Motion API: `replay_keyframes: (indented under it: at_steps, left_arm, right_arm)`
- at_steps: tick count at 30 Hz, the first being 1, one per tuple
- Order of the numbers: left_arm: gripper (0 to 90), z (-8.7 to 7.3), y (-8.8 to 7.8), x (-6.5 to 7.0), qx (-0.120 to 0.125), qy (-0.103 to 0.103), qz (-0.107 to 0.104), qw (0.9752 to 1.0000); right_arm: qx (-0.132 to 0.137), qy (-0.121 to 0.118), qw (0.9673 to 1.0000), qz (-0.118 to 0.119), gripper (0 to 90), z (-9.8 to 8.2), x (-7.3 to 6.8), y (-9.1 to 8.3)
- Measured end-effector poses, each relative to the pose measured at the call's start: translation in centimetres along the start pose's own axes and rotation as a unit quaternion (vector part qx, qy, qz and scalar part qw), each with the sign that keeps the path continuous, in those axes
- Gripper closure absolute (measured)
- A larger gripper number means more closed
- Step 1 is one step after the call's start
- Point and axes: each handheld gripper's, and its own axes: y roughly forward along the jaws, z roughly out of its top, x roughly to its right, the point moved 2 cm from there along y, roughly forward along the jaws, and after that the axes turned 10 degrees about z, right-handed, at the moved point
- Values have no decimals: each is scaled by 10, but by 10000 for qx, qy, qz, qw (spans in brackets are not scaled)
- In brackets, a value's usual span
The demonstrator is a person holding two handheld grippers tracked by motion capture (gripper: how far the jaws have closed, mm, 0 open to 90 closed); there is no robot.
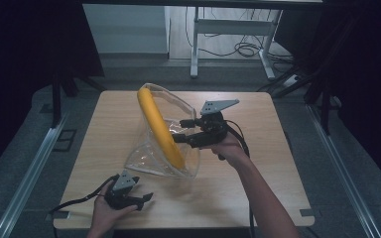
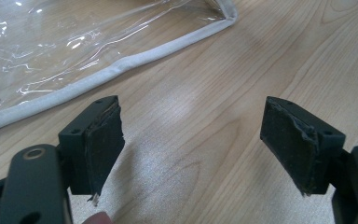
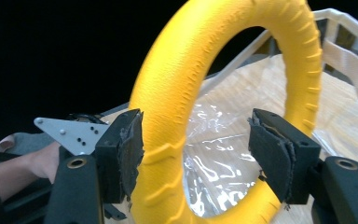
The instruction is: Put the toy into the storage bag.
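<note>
A light wooden table (image 1: pixel 258 193) seen from above, with a person's two forearms reaching in from the near edge. Standing on edge near the table's middle is a yellow foam ring (image 1: pixel 160 128) with a ribbed surface, set inside a clear plastic pouch with white fabric trim (image 1: pixel 151 161) whose mouth gapes upward around it.

The right gripper (image 1: pixel 182 130), a black two-jaw tool with a grey three-cornered plate on top, is held level just beside the ring's right side. In the right gripper view its jaws stand spread around the ring's band (image 3: pixel 177 140): one pad lies against or just beside the yellow foam (contact cannot be told for certain), the other pad stands well clear, with crinkled plastic showing through the ring's hole.

The left gripper (image 1: pixel 146 198) rests low by the table's near left edge, apart from the pouch. Its jaws are spread wide over bare wood, nothing between them, with the pouch's white trimmed edge (image 2: pixel 116 70) lying just beyond.
</note>
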Motion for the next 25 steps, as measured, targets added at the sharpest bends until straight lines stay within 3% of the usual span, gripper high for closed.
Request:
replay_keyframes:
  at_steps: [14,25]
  left_arm:
    - [211,0,1,0,-34,12,-22,10000]
    - [210,0,1,0,-41,20,-15,10000]
  right_arm:
    - [78,183,9987,-464,354,-24,13,-29]
    - [70,187,9984,-524,354,-29,15,-30]
